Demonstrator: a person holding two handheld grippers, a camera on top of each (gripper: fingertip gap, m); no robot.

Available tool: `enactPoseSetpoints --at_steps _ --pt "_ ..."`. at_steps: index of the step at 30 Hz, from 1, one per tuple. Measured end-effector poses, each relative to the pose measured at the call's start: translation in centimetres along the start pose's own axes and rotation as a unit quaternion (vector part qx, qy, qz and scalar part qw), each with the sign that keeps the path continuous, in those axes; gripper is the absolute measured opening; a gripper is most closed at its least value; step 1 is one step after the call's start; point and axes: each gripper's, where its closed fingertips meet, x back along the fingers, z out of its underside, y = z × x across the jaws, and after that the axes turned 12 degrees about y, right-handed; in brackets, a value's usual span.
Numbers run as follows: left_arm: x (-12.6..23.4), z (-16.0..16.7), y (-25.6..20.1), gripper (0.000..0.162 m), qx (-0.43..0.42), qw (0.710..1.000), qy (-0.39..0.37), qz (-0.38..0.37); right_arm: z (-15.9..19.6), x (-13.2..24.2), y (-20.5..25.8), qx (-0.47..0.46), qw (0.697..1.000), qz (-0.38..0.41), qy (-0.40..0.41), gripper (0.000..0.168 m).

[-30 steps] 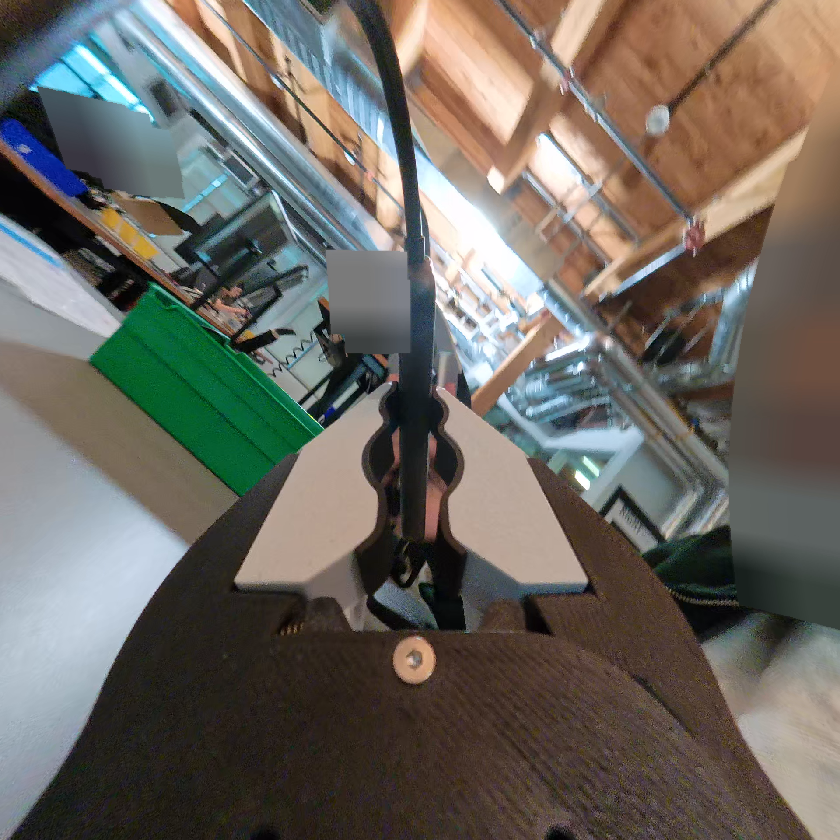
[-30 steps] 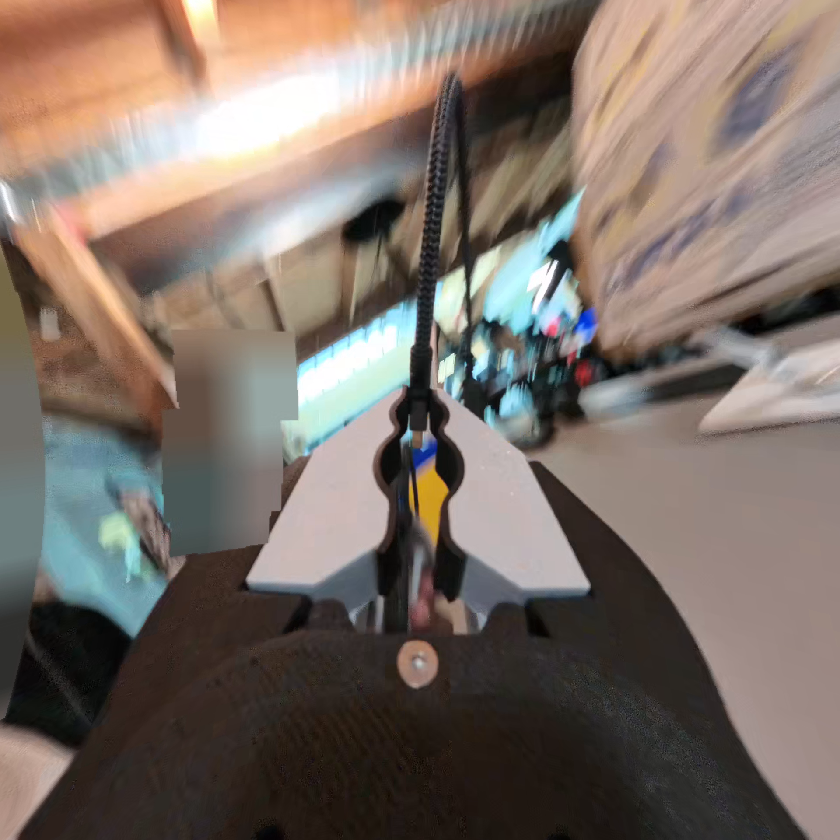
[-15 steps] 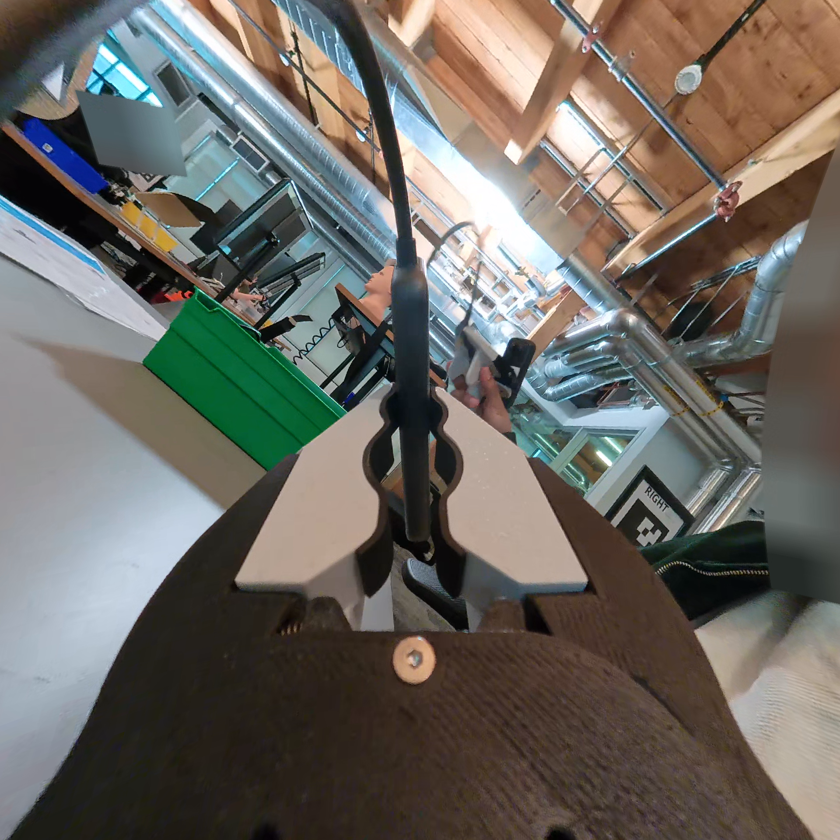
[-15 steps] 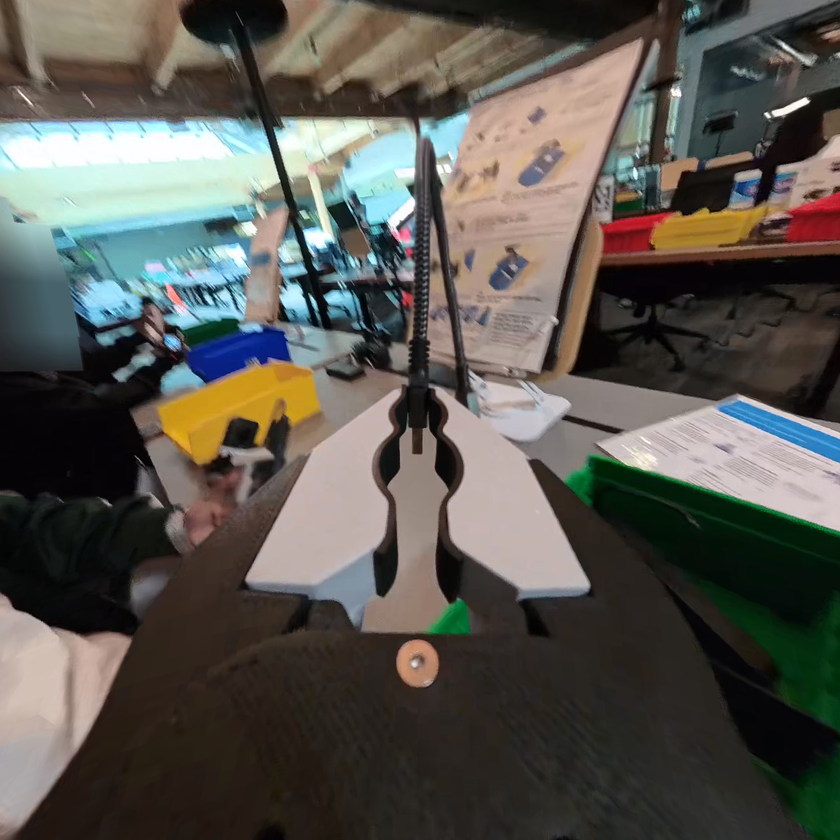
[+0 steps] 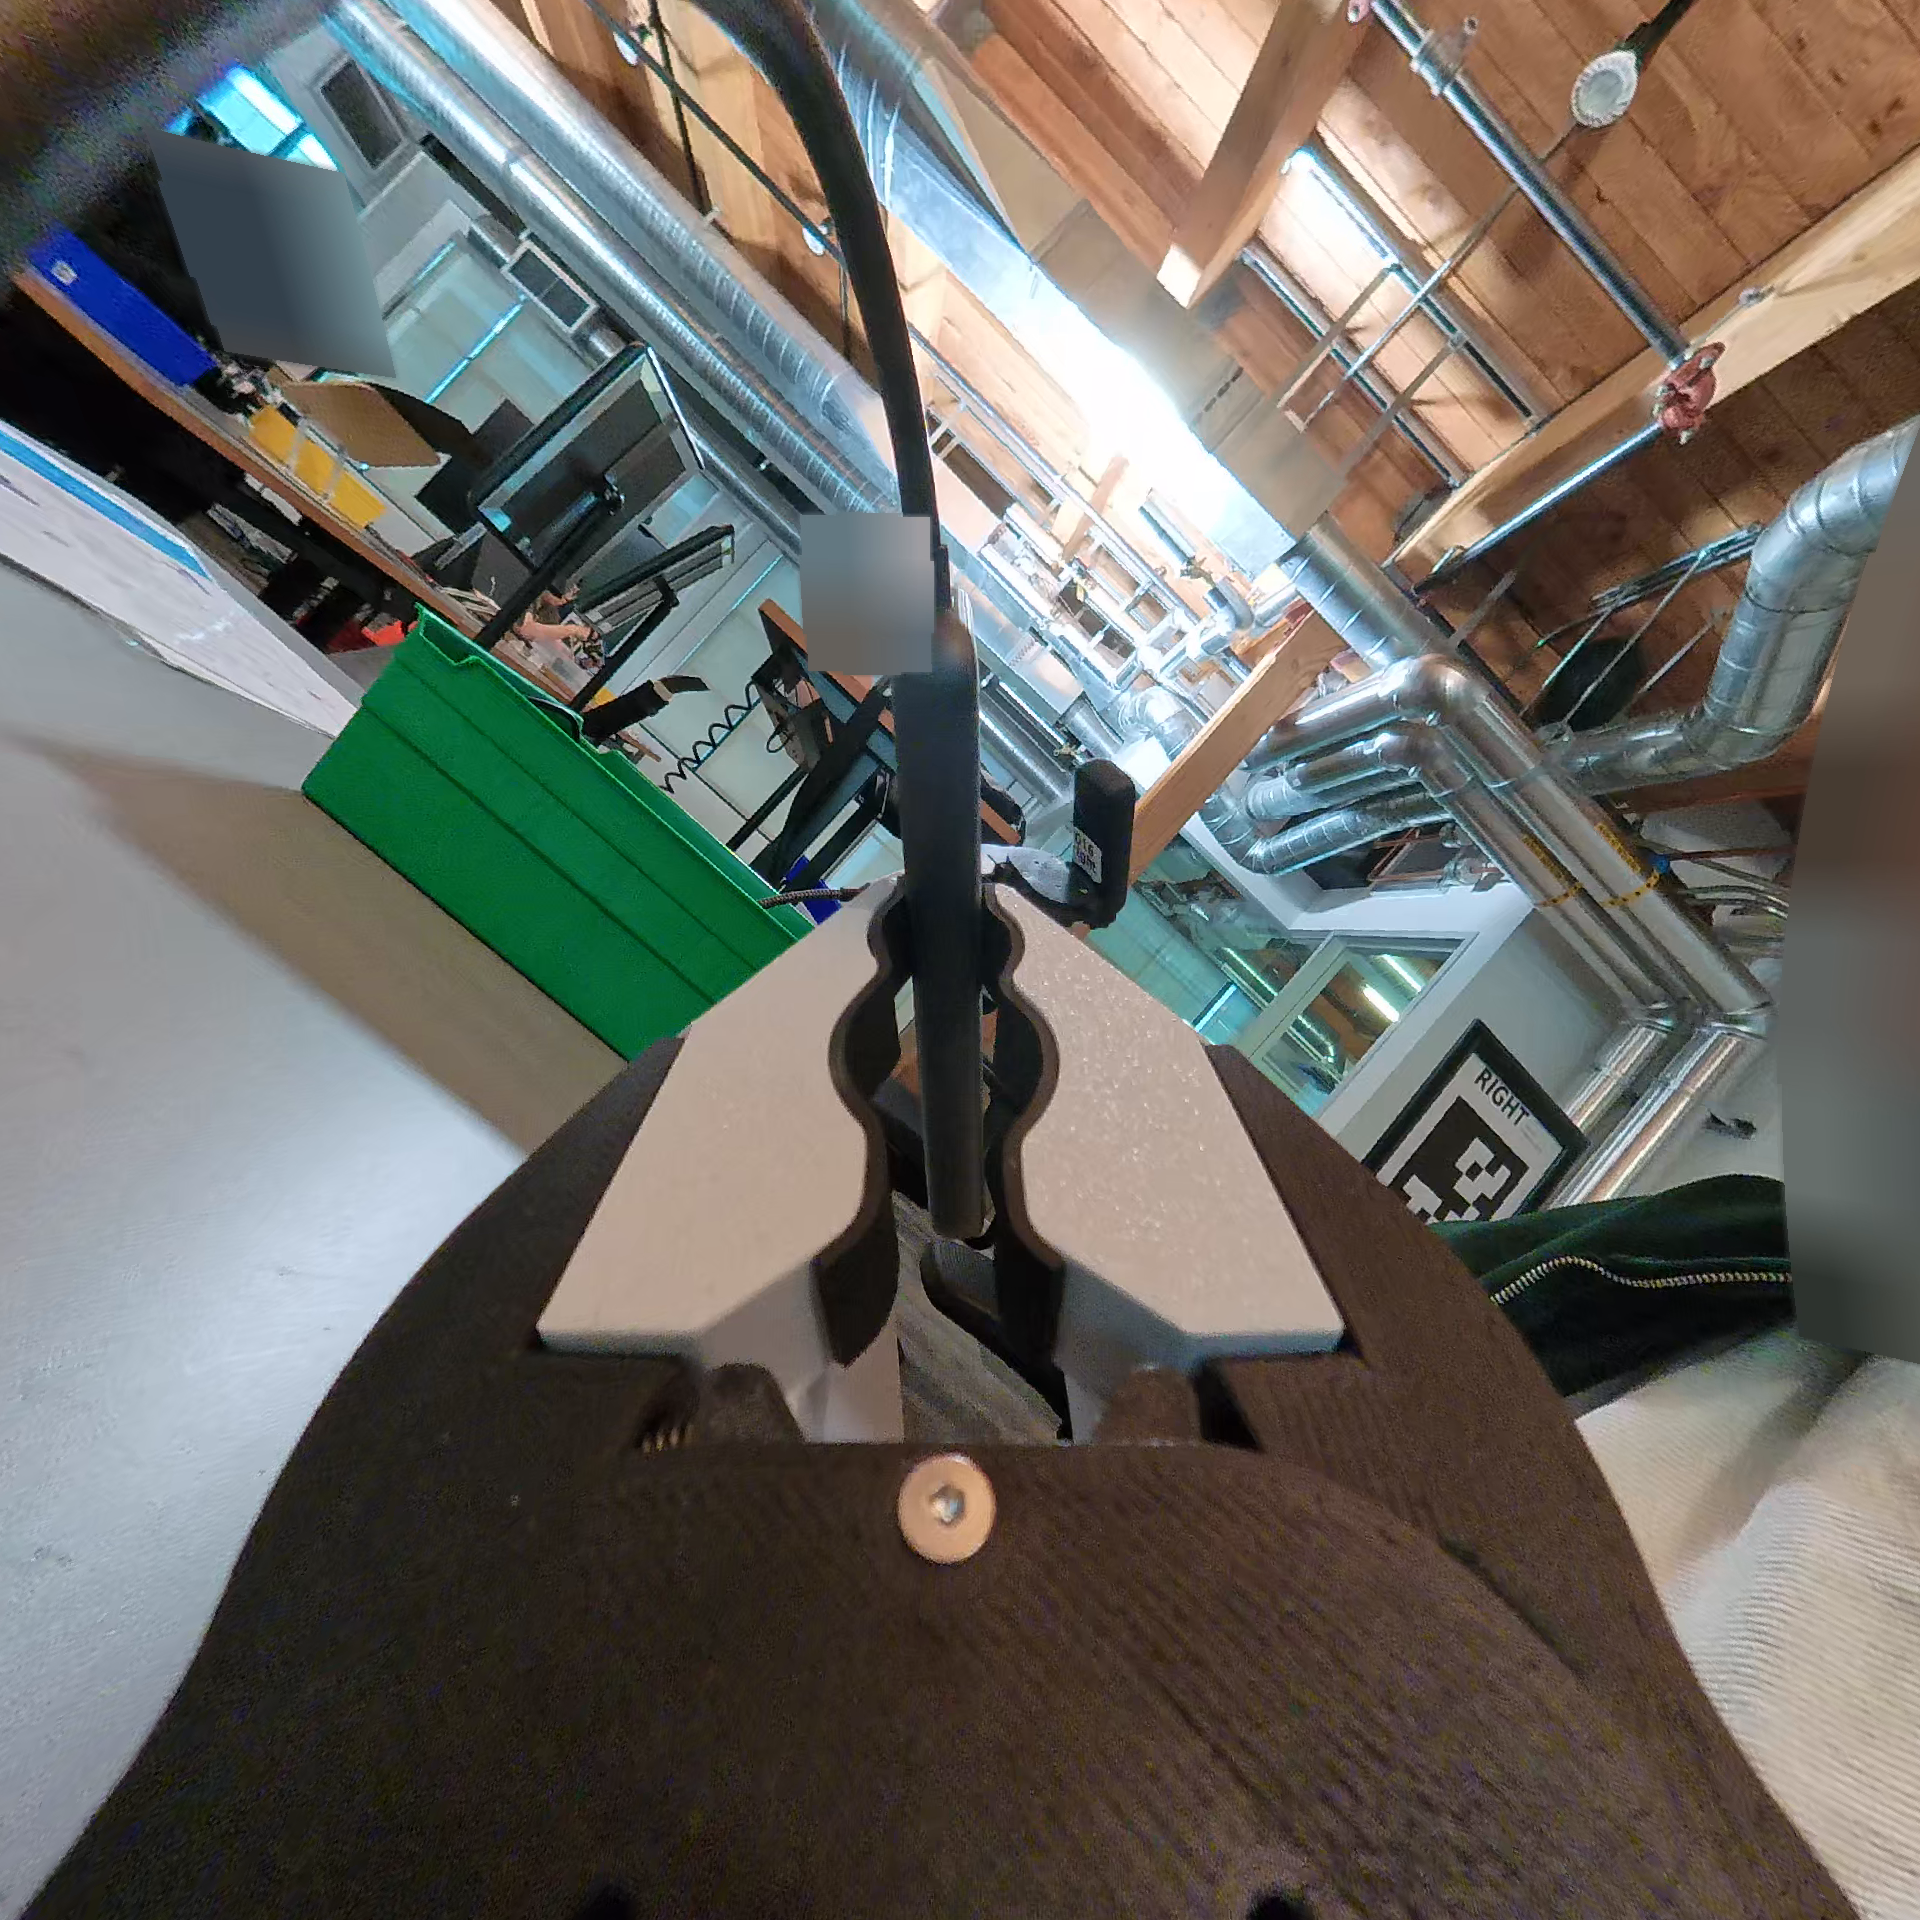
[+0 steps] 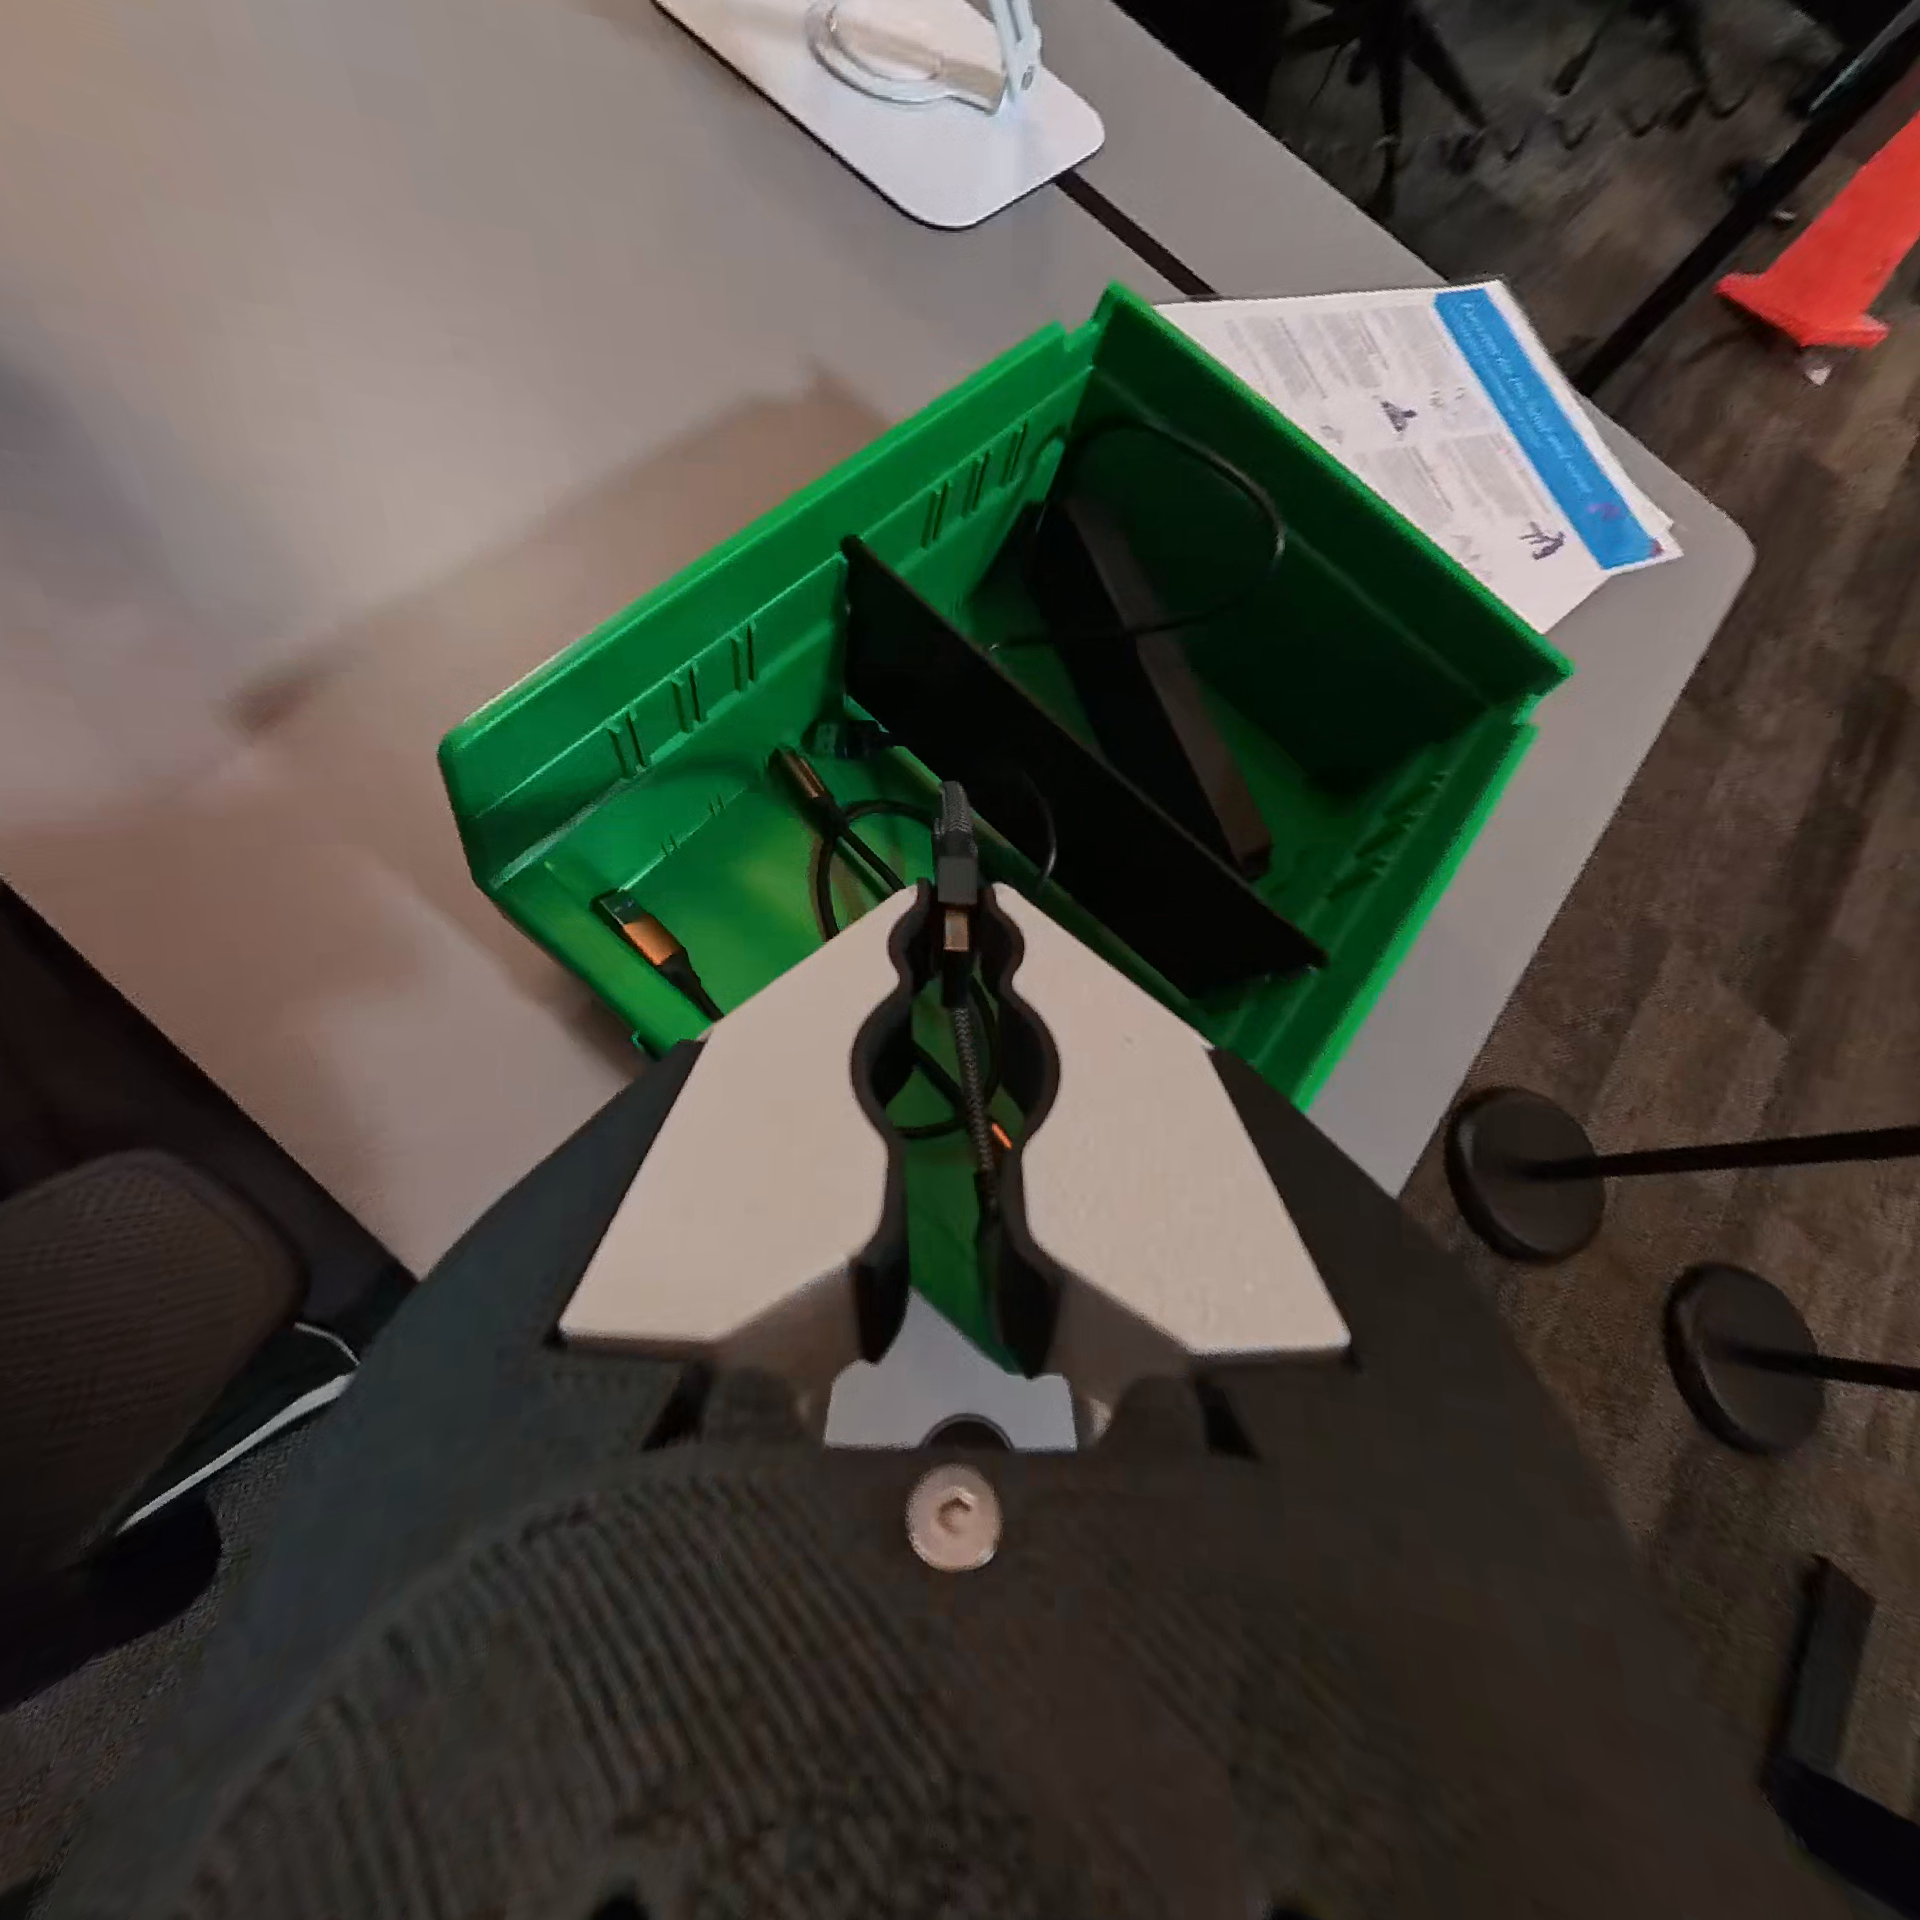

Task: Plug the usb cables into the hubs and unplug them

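Item 1, left gripper [image 5: 940,1049]: jaws clenched on a slim black hub [image 5: 940,935], held edge-on and tilted up toward the ceiling; its smooth cable [image 5: 883,312] is seen arching out of the top of frame. The hub is judged rigid and light, with slick flat sides; it is best gripped across those sides near mid-length, leaving the ports free. A green bin [image 5: 540,821] is seen to the left on the grey table [image 5: 156,1143].

Item 2, right gripper [image 6: 951,1039]: jaws clenched on a braided usb cable [image 6: 971,1081], pinched just behind the plug [image 6: 954,862], which projects past the fingertips. The gripper is held above the bin [image 6: 665,686], pointing down into it.

Item 3, bin contents: the left compartment holds loose cables, one with an orange plug [image 6: 649,935]; a black divider [image 6: 1039,769] stands in the middle; a second hub [image 6: 1164,665] with a coiled lead lies in the right compartment.

Handling note: the braid is judged limp and light, so the plug shell is the only stiff hold; a grip close behind it should resist buckling on insertion. The thin metal tongue is judged liable to damage if pushed in askew.

Item 4, far right: a printed sheet [image 6: 1455,416] lies on the table corner.
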Motion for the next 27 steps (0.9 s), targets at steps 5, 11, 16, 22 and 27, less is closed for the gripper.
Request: enactPoseSetpoints --at_steps 5,11,16,22,27 --pt "0.1 0.1 0.1 0.008 0.001 1.0 0.003 0.0 -2.3 -0.4 2.1 0.043 0.998 -0.026 -0.034 0.008" --pt "0.2 0.1 0.3 0.008 0.009 1.0 0.004 0.0 -1.9 -1.0 1.6 -0.022 0.999 -0.031 0.013 0.035" --pt "-0.3 0.7 0.3 0.008 0.003 1.0 0.022 -0.005 -6.0 0.8 2.2 -0.034 0.996 -0.031 -0.073 0.046" --pt "-1.9 3.7 -0.2 0.008 -0.055 0.992 0.114 -0.023 -15.2 1.4 11.6 0.03 0.965 -0.152 -0.209 0.045" --pt "-2.8 6.3 -1.2 0.008 -0.123 0.975 0.183 -0.027 -18.6 -2.0 22.9 0.063 0.922 -0.324 -0.202 0.048"
